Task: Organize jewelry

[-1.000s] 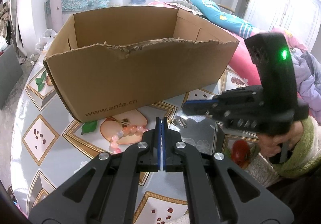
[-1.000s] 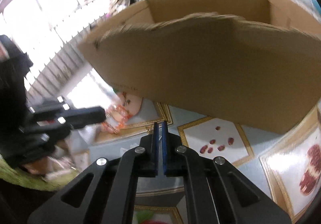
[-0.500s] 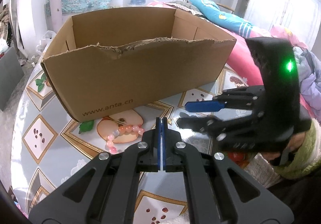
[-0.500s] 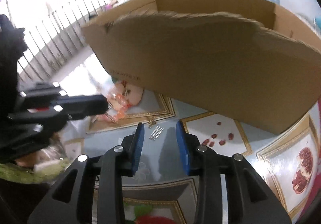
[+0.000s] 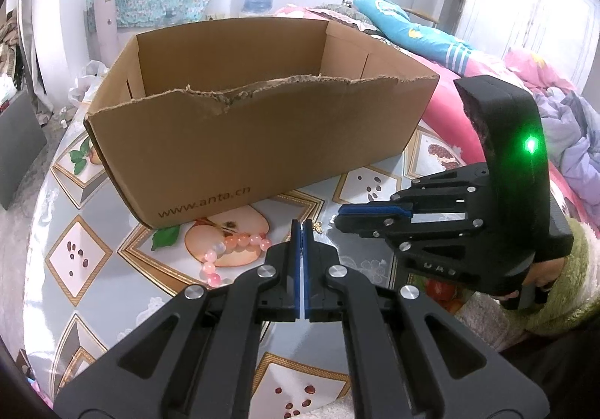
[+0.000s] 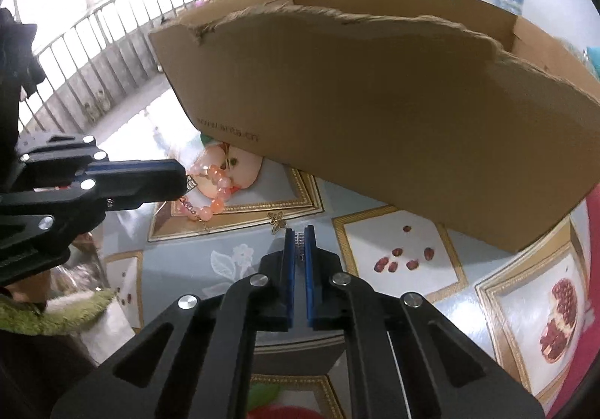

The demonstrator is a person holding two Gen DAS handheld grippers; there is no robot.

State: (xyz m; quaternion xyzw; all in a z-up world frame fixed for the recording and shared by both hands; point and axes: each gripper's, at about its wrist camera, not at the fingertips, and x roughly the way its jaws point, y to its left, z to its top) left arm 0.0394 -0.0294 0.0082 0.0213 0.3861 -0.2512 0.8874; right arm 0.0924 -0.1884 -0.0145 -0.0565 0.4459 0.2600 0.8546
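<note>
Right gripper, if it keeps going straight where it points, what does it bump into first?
Probably the gold butterfly charm on the table, just past the right gripper, whose fingers are nearly closed around a small silver clasp. Beyond that stands the cardboard box. Depth is hard to judge here.

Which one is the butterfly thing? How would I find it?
Find the big cardboard box on the fruit-patterned table. Just in front of its long side, beside the pink bead bracelet, lies a tiny gold butterfly. It is flat, gold and winged, unlike the round pink beads nearby.
</note>
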